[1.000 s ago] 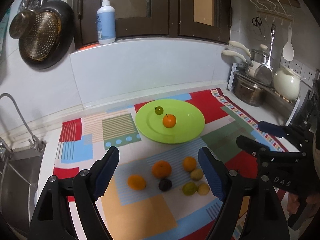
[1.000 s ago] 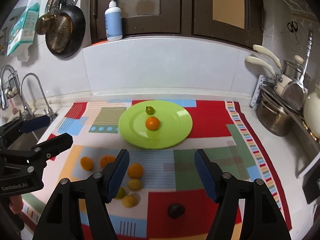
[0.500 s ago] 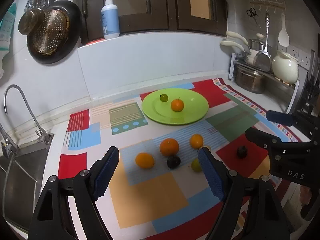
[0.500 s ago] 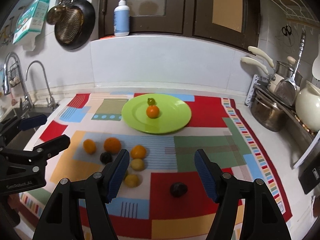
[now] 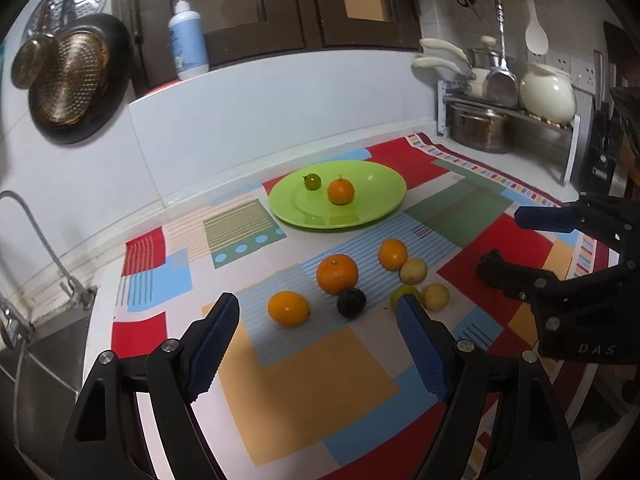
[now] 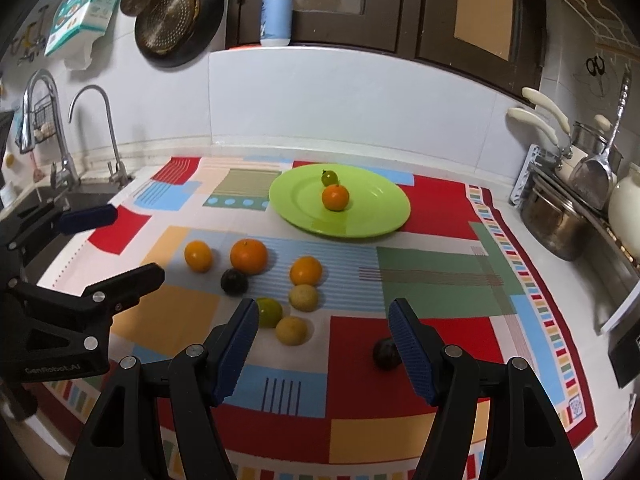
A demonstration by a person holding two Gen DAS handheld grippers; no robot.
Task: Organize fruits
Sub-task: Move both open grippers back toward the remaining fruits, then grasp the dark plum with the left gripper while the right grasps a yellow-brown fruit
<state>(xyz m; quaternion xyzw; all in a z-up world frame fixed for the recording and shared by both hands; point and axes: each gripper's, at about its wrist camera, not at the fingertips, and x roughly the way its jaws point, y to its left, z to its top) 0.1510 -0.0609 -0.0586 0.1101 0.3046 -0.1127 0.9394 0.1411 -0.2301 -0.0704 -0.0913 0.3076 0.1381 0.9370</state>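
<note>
Nine fruits are out on the patchwork cloth [image 6: 432, 276] that covers the tabletop. Two sit on the single green plate [image 6: 380, 216] at the far middle: one small orange [image 6: 335, 197] and, just behind it, one little green fruit [image 6: 329, 178]. The other seven lie loose on the cloth, nearer than the plate. Three are orange: a big one [image 6: 248, 256], a smaller one [image 6: 198, 256] to its left and another [image 6: 305, 271] to its right. Two are pale yellow [image 6: 304, 297] [image 6: 291, 330], one is yellow-green [image 6: 269, 312], and these three cluster close together. Two are dark purple: one [image 6: 234, 281] touching the big orange's near side, one [image 6: 386, 354] alone on a red patch, well to the right.

The left tool [image 5: 316, 340] hangs over the near cloth, its jaws closing but wide apart, nothing between them. The right tool [image 6: 322, 344] stands wide too, empty, with the lone dark fruit just beside its right finger.

One blue pump bottle [image 6: 276, 12] stands on the ledge, one dark pan [image 6: 176, 20] hangs on the wall.
</note>
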